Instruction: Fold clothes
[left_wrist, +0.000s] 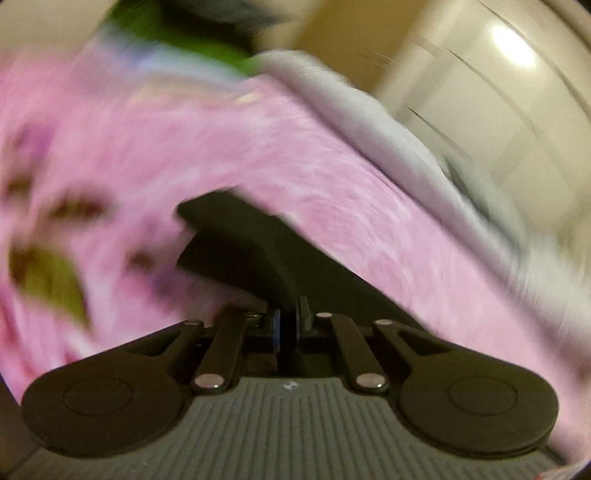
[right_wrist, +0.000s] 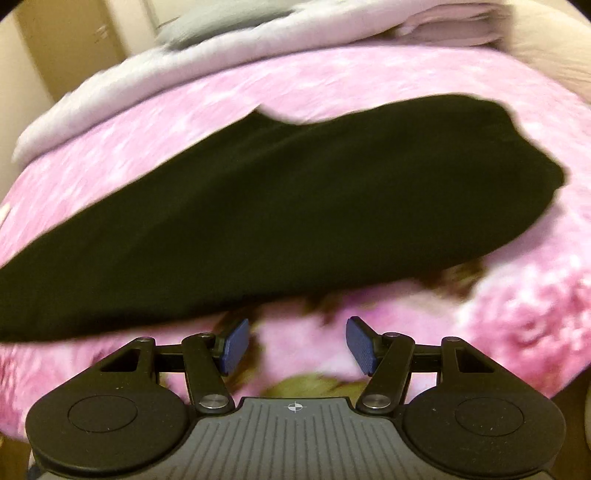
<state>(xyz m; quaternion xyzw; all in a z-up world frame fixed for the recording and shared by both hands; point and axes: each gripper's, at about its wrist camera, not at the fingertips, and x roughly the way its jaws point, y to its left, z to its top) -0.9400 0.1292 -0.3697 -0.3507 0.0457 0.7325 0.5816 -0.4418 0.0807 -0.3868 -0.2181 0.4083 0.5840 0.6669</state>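
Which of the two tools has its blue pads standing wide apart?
The right tool: its blue pads stand wide apart with nothing between them, short of the black garment. The left tool is closed on black cloth.

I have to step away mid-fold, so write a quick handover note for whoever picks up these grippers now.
Left hand-held gripper: shut, with black fabric running up from its closed pads; it looks pinched, though the picture is blurred.
Right hand-held gripper: open, empty, over the pink floral blanket, just short of the near edge of the black garment.
The garment lies spread on the blanket, partly bunched; no neat fold shows.
Left to do: probably grip that near edge with the right and make the fold.
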